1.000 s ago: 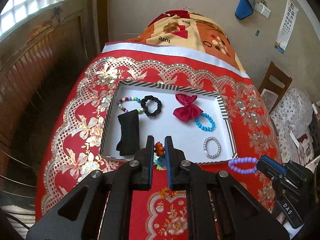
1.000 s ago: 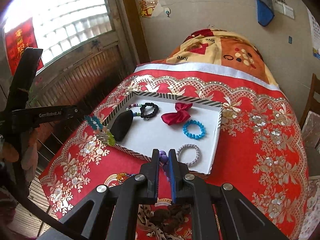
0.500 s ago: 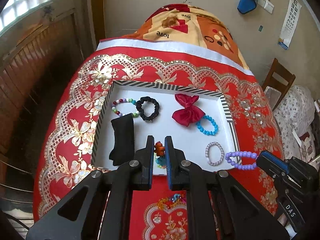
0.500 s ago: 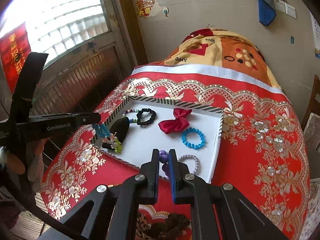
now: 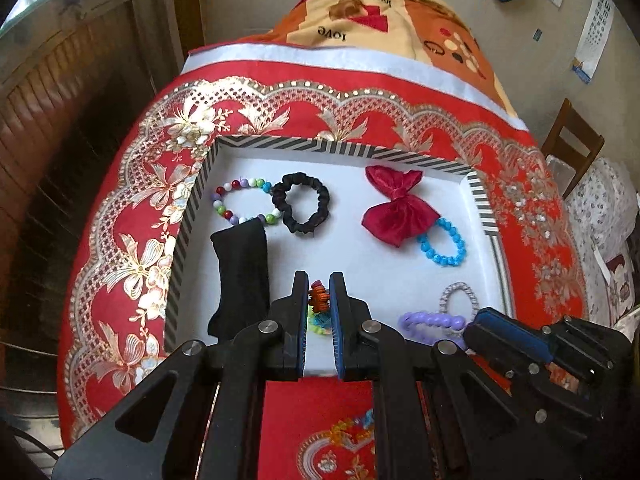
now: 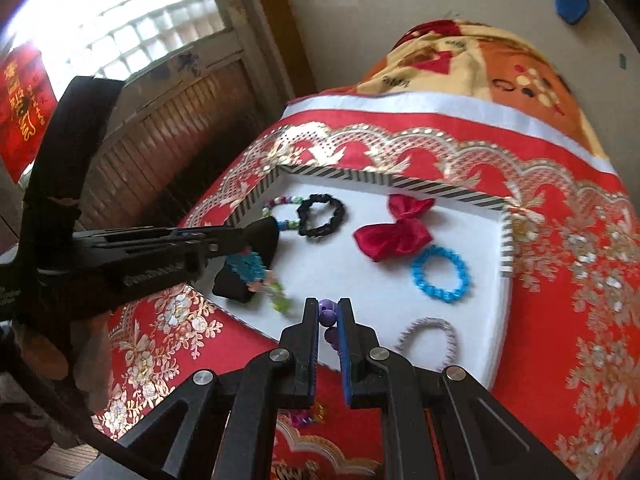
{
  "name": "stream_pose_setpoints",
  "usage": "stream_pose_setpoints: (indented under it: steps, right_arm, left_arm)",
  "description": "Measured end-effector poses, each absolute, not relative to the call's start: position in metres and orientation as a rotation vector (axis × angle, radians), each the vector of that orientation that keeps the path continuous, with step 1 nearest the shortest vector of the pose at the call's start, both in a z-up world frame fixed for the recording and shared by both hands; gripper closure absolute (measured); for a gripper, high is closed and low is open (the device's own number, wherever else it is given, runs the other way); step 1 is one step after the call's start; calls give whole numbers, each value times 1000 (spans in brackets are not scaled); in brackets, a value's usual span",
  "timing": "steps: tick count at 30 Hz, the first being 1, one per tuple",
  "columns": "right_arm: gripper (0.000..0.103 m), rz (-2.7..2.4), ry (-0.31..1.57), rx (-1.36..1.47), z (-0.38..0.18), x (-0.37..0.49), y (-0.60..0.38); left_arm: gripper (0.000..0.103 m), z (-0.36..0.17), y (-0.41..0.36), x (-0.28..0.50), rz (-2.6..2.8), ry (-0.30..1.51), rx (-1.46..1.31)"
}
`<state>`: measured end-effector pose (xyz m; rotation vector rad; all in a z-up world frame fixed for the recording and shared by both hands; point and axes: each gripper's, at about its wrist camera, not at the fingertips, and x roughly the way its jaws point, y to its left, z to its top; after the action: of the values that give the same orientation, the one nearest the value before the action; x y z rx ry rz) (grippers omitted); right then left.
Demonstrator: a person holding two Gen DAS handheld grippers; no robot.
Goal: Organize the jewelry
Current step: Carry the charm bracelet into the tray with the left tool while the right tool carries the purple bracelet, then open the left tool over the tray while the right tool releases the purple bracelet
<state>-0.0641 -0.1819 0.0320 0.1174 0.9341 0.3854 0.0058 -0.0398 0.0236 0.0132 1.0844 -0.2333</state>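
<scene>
A white tray with a striped rim (image 5: 304, 145) (image 6: 400, 181) lies on the red tablecloth. In it are a multicolour bead bracelet (image 5: 240, 206), a black scrunchie (image 5: 301, 208), a red bow (image 5: 396, 208), a blue bead bracelet (image 5: 442, 246), a silver bracelet (image 5: 460, 300) and a black cloth pouch (image 5: 240, 276). My left gripper (image 5: 319, 300) is shut on a colourful bead bracelet (image 5: 318, 300) with orange, teal and green beads (image 6: 256, 272), hanging over the tray's near left. My right gripper (image 6: 328, 316) is shut on a purple bead bracelet (image 6: 328, 316) (image 5: 430, 320) over the tray's near edge.
A patterned blanket (image 5: 384, 12) covers the far end beyond the cloth's white band. A wooden chair (image 5: 572, 148) stands at the right, wooden shutters (image 5: 60, 120) at the left. Some colourful beads (image 5: 352, 426) lie on the cloth in front of the tray.
Both grippers have moved forward and down over the tray's near part with their bracelets. The purple bracelet has come in from outside the tray's right corner to above the silver one.
</scene>
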Motion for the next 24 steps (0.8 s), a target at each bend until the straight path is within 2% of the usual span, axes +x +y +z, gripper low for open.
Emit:
stream_pose_setpoints:
  steps: [24]
  right_arm:
    - [95,253,1141,178,-55,38,-214]
  left_arm:
    - [93,-42,-36,89,-188,1200,9]
